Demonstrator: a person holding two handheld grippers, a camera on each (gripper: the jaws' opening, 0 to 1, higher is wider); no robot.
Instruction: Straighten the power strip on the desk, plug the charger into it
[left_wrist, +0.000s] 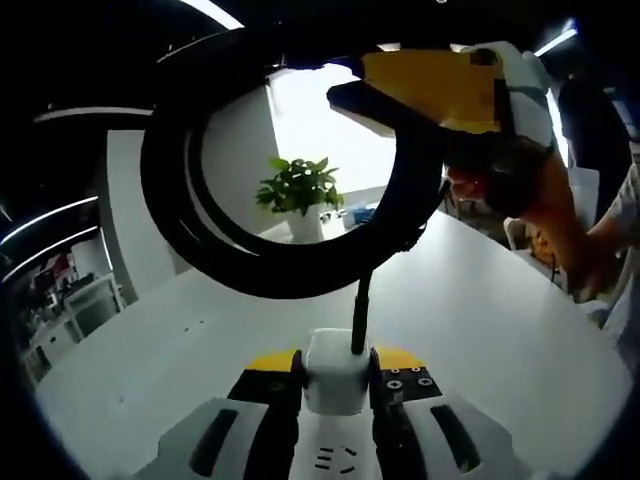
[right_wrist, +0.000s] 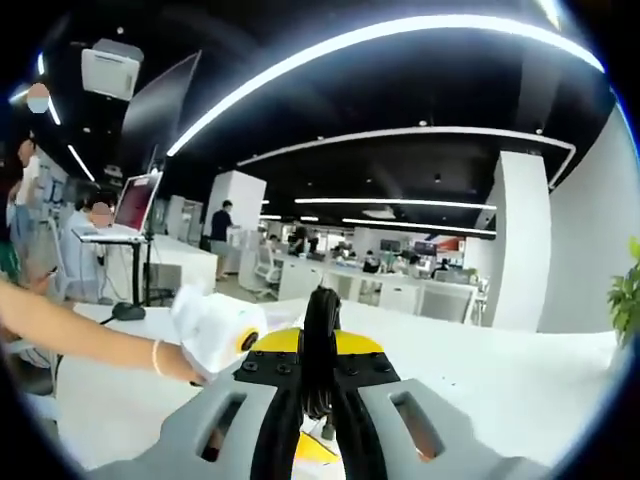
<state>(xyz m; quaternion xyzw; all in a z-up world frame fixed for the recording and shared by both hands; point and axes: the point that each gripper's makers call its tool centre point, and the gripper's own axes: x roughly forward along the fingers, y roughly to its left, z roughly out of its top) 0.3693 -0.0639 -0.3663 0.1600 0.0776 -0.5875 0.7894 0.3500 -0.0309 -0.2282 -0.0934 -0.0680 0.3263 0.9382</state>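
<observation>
Left tool (left_wrist: 335, 385) clamps the power strip (left_wrist: 335, 400); right tool (right_wrist: 320, 385) pinches its cable (right_wrist: 320, 340) (looped overhead). A tug could twist the strip loose.

Bright ceiling strips (right_wrist: 400, 40) – window glare (left_wrist: 320, 120), fisheye-bent edges, soft focus.

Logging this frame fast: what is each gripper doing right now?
Left gripper: shut on the white power strip, its black cable looping above.
Right gripper: shut on the black cable.
</observation>
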